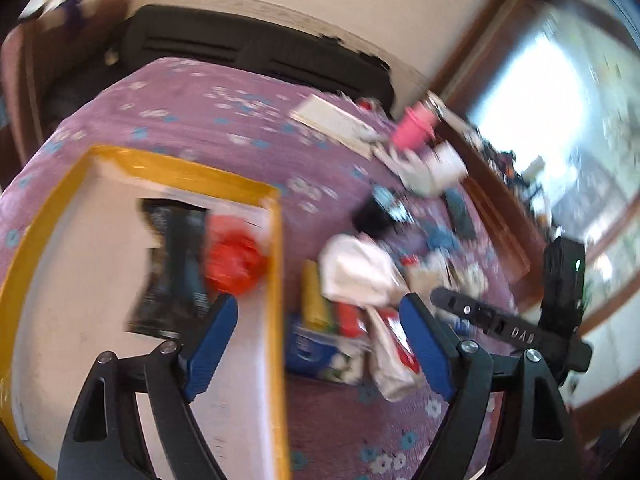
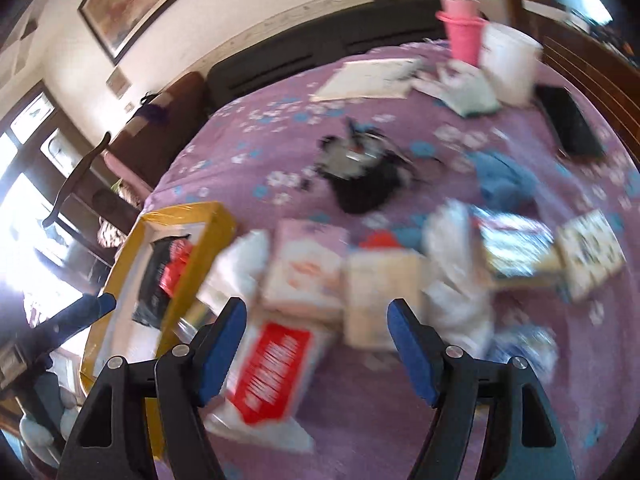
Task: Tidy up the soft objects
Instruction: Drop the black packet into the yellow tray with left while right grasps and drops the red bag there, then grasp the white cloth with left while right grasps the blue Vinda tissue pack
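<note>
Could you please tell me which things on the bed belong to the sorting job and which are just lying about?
Job:
yellow-edged box
black packet and red bag inside it
white soft packs
red-and-white packet
white bag

Lying about:
pink cup
white tub
papers
black phone

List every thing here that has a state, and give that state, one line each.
Left tongs: open, nothing between them.
Right tongs: open, nothing between them.
Yellow box: open on top, holds a black packet and a red bag.
Red-label packet: lying flat on the bed, outside the box.
Pink cup: upright.
Black pouch: lying on the bed; open or closed, too blurred to tell.
</note>
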Action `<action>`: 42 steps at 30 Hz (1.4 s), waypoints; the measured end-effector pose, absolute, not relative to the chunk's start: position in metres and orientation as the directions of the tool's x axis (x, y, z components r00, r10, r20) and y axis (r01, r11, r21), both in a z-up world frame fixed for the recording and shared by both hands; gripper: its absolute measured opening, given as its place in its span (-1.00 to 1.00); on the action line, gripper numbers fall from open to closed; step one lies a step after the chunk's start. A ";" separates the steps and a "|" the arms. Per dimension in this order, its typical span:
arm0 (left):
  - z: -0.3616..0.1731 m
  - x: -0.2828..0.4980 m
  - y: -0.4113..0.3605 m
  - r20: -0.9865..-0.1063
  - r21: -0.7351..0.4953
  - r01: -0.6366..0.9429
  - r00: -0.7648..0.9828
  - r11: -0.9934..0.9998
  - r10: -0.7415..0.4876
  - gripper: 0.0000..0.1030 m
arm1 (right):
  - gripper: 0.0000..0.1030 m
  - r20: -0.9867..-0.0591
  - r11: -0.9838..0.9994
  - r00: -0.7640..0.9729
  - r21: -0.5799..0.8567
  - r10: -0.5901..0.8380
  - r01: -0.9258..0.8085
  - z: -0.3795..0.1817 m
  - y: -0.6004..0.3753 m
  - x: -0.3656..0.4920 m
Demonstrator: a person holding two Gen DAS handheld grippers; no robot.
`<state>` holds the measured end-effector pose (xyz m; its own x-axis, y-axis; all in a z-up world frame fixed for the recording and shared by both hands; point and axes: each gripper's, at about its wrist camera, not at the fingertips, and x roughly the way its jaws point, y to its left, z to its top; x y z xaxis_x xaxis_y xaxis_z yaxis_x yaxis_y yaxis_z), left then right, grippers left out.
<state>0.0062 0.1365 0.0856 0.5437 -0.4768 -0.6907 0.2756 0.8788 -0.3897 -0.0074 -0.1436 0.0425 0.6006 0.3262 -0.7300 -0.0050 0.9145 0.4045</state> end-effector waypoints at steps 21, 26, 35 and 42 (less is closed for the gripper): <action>0.055 0.053 0.073 -0.778 -0.326 0.215 0.492 0.920 -0.391 0.63 | 0.60 -0.705 0.902 0.662 0.420 0.256 0.099 0.023 -0.234 -0.065; 0.038 0.074 0.064 -0.796 -0.341 0.197 0.460 0.919 -0.393 0.63 | 0.60 -0.730 0.898 0.632 0.423 0.260 0.120 0.009 -0.243 -0.058; 0.028 0.084 0.055 -0.801 -0.320 0.226 0.455 0.920 -0.390 0.63 | 0.71 -0.759 0.932 0.614 0.348 0.216 0.102 0.002 -0.217 -0.041; 0.033 0.077 0.054 -0.792 -0.242 0.265 0.502 0.933 -0.348 -0.54 | 0.70 -0.775 0.960 0.618 0.256 0.134 0.112 -0.002 -0.204 -0.042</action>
<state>0.0773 0.0540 0.0333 0.5024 -0.3477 -0.7917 0.2649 0.9334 -0.2419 -0.0423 -0.2040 -0.0018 0.6178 0.1344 -0.7748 0.1120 0.9602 0.2558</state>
